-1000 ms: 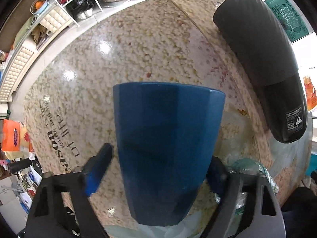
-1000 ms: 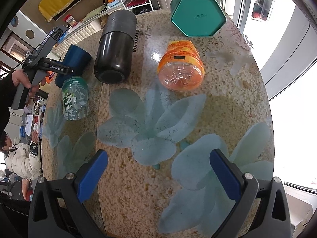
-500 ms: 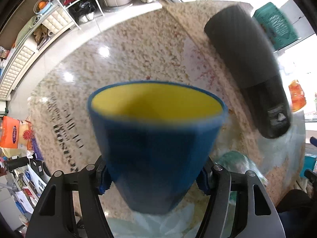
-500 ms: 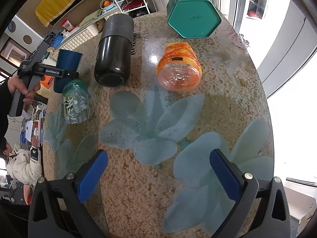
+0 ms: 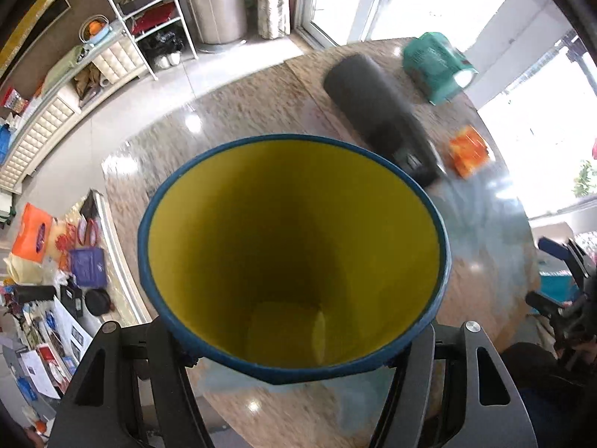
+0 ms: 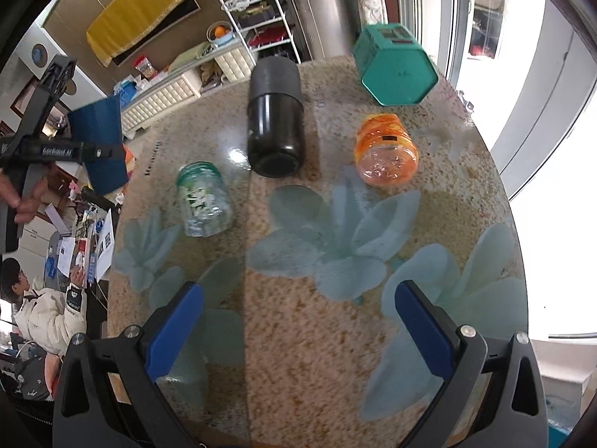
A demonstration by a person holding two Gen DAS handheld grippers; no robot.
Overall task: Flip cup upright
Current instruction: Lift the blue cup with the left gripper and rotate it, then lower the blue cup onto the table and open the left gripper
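My left gripper point(image 5: 291, 358) is shut on the blue cup point(image 5: 291, 246), which has a yellow inside. The cup fills the left wrist view with its mouth turned toward the camera, held up off the table. In the right wrist view the same cup point(image 6: 99, 145) shows at the far left, lifted above the table edge in the left gripper point(image 6: 93, 151). My right gripper point(image 6: 298, 321) is open and empty over the near part of the round table point(image 6: 317, 354).
On the table lie a black cylinder point(image 6: 276, 130), a clear jar with green print point(image 6: 203, 199), an orange jar point(image 6: 386, 155) and a teal hexagonal box point(image 6: 393, 65). A shelf rack point(image 5: 149, 22) and floor clutter lie beyond the table.
My left gripper closed on the cup, lifted it off the table and tipped it so its yellow mouth faces the camera. The right gripper stayed open and rose slightly.
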